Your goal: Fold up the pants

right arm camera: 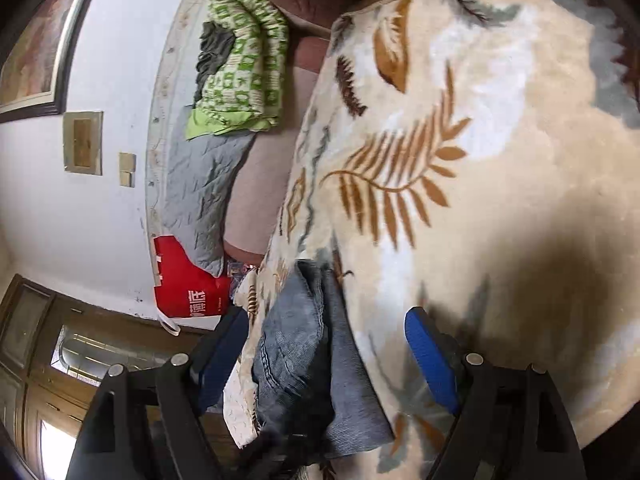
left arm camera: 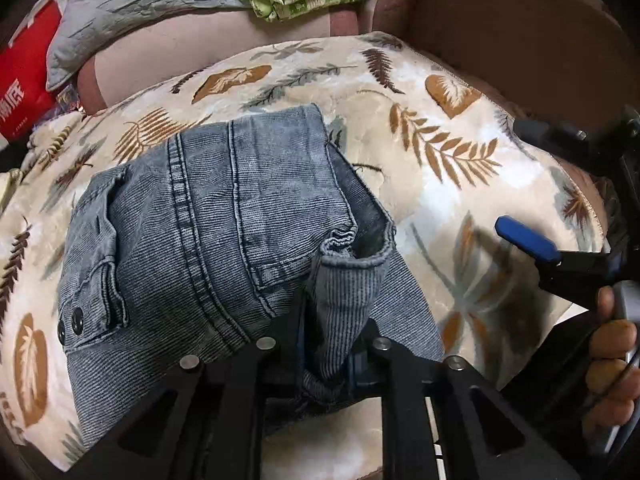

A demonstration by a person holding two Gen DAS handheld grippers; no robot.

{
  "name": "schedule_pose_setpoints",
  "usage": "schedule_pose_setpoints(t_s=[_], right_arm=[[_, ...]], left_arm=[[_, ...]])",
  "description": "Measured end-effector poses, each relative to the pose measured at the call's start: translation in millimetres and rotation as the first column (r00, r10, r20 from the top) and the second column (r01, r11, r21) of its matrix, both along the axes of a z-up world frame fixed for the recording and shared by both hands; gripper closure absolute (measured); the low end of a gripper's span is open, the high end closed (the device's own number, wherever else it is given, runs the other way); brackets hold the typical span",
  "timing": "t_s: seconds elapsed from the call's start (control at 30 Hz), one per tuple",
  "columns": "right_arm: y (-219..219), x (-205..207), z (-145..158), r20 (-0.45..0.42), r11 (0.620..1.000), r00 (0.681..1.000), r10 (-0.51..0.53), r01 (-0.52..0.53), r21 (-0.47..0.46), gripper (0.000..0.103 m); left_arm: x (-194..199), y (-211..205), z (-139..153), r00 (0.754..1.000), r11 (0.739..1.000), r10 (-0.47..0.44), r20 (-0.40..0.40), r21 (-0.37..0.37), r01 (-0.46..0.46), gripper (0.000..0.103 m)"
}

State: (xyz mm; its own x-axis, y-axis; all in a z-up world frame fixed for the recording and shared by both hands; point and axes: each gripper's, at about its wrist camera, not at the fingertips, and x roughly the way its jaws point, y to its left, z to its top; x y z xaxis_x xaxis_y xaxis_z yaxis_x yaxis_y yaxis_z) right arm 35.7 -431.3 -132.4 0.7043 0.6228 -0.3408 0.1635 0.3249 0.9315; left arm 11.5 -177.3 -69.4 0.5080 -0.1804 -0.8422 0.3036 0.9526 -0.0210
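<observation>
Pants lie bunched on the leaf-print blanket, already folded into a short stack, waistband snaps at 8 o'clock in left view. Left gripper is clamped on a denim fold at 6 o'clock, cloth pinched between its fingers. Right gripper is spread wide, nothing held, hovering w/ the pants' edge between its pads at 6 o'clock in its own view. Step, prob: mid-fold, left carrying a hem over the stack. Next: lay that fold flat & square w/ the top edge, right pressing or pinching the far corner so layers don't slide.
</observation>
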Motion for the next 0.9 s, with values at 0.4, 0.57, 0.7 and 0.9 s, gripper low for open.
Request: schedule_pose_setpoints(t_s=[0.4, 0.57, 0.7, 0.9], right_arm=[[42.9, 0.4, 46.2, 0.119, 0.984, 0.979, 0.167, -0.158, -0.082, 0.020], [85.0, -4.7, 49.1, 0.130, 0.956, 0.947, 0.293, -0.292, -0.029, 0.020], [90.6, 3.7, -15.9, -0.144, 0.957, 0.947, 0.287, -0.290, 0.001, 0.031], [92.3, -0.3, 50.5, -0.037, 0.946, 0.957, 0.287, -0.289, -0.148, 0.030]], left_arm=[[-34.6, 157.3, 87.6, 0.954, 0.949, 0.258, 0.152, -0.224, -0.221, 0.027], [-19.8, 185.8, 48.6, 0.942, 0.920, 0.334, 0.040, -0.232, -0.317, 0.027], [-21.5, 182.6, 42.4, 0.946, 0.920, 0.322, 0.047, -0.254, -0.300, 0.027], [-4.1, 177.7, 5.0, 0.950, 0.935, 0.313, -0.015, -0.169, -0.311, 0.027]])
